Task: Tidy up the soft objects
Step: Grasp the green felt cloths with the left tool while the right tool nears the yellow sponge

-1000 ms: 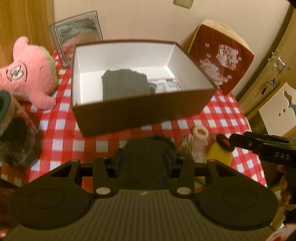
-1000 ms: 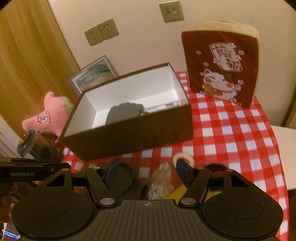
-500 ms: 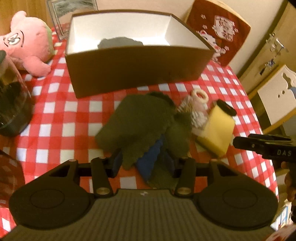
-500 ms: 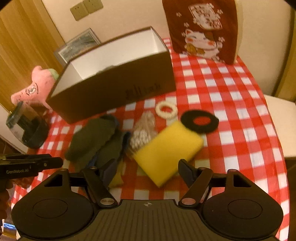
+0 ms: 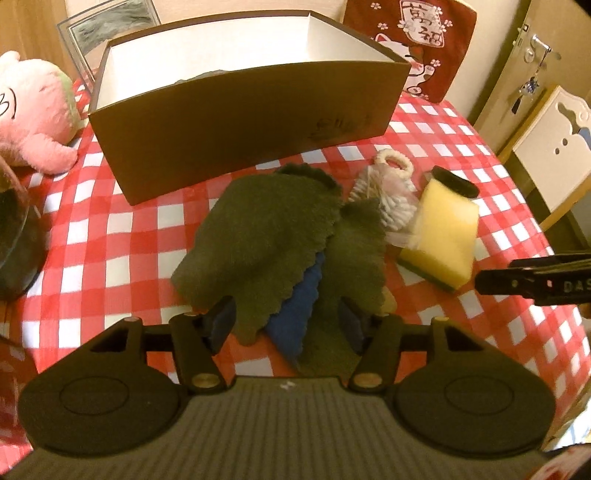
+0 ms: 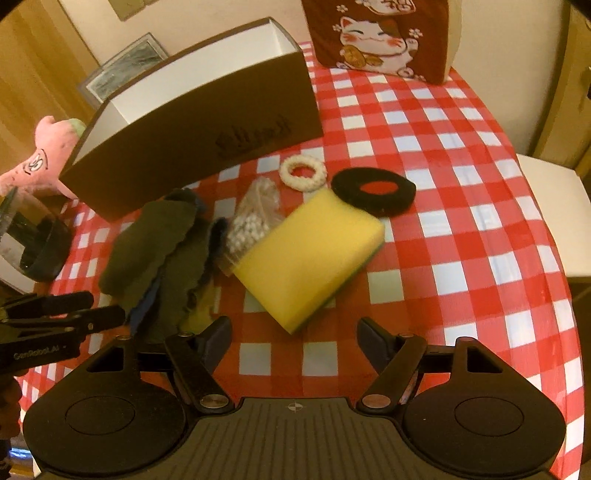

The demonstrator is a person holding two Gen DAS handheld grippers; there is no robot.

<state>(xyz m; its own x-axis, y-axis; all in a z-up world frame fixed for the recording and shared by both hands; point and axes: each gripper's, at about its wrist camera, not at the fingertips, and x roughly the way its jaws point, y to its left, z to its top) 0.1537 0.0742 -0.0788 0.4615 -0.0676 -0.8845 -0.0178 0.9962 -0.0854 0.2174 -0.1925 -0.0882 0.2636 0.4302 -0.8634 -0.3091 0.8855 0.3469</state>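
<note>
A brown box (image 5: 251, 122) with a white inside stands at the back of the red checked table (image 5: 110, 221); it also shows in the right wrist view (image 6: 199, 125). In front of it lie olive green cloths (image 5: 273, 236) over a blue cloth (image 5: 299, 314), a bag of white beads (image 5: 388, 199), a yellow sponge (image 5: 443, 236), a white ring (image 6: 303, 172) and a black ring (image 6: 373, 190). My left gripper (image 5: 288, 321) is open, its fingers astride the near edge of the cloths (image 6: 159, 251). My right gripper (image 6: 293, 338) is open and empty, just before the sponge (image 6: 306, 251).
A pink plush toy (image 5: 33, 118) lies at the left of the box. A dark glass jar (image 6: 33, 240) stands at the left edge. A red cat cushion (image 6: 380, 33) leans at the back right. A framed picture (image 5: 110, 26) stands behind the box.
Both grippers have tilted down and lowered toward the table. The left gripper now straddles the cloths' near edge; the right one has come close to the sponge. The box's inside has dropped from sight.
</note>
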